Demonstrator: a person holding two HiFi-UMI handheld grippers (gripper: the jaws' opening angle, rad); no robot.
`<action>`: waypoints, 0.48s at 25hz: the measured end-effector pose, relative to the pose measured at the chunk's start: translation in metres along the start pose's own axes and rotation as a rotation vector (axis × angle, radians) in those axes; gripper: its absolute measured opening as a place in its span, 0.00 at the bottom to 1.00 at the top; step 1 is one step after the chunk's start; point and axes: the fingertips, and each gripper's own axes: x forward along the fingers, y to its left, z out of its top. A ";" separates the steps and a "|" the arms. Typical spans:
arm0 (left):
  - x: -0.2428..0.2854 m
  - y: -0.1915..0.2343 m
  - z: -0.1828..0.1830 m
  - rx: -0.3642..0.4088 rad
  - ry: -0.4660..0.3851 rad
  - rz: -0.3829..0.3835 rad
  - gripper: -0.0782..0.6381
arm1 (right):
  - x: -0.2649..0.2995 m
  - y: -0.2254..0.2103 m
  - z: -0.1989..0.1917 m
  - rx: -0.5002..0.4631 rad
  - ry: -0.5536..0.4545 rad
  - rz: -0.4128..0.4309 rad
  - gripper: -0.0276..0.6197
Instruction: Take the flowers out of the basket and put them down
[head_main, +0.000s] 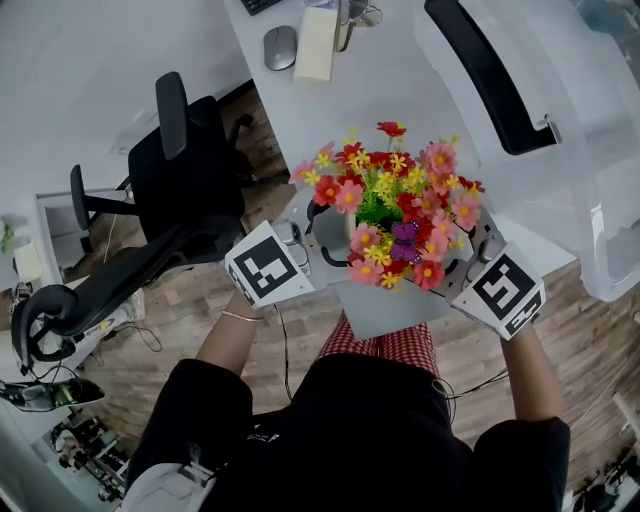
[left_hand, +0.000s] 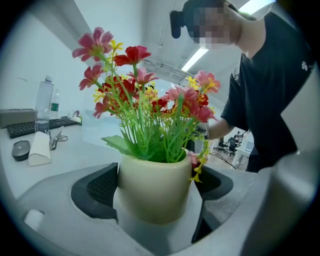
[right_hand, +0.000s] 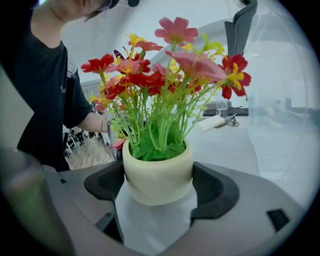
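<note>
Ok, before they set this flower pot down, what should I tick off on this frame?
1. Left gripper on the flower pot: ok, the pot sits between its pads.
2. Right gripper on the pot: ok, pads lie against both sides.
3. Pot upright: ok in both gripper views.
4. Flowers seated in the pot: ok, the stems stand in it.
5. Desk under the pot: ok, white surface shows beneath it.
6. Pot already resting on the desk: cannot tell; no view shows its base.
</note>
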 end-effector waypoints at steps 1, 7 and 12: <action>0.001 0.001 0.000 0.000 0.002 -0.001 0.78 | 0.000 -0.001 0.000 -0.003 0.002 -0.001 0.70; 0.003 0.001 -0.004 0.006 0.012 -0.011 0.78 | 0.002 -0.002 -0.004 -0.002 0.012 -0.010 0.70; 0.006 0.004 -0.010 0.005 0.023 -0.011 0.78 | 0.004 -0.005 -0.009 -0.004 0.020 -0.010 0.70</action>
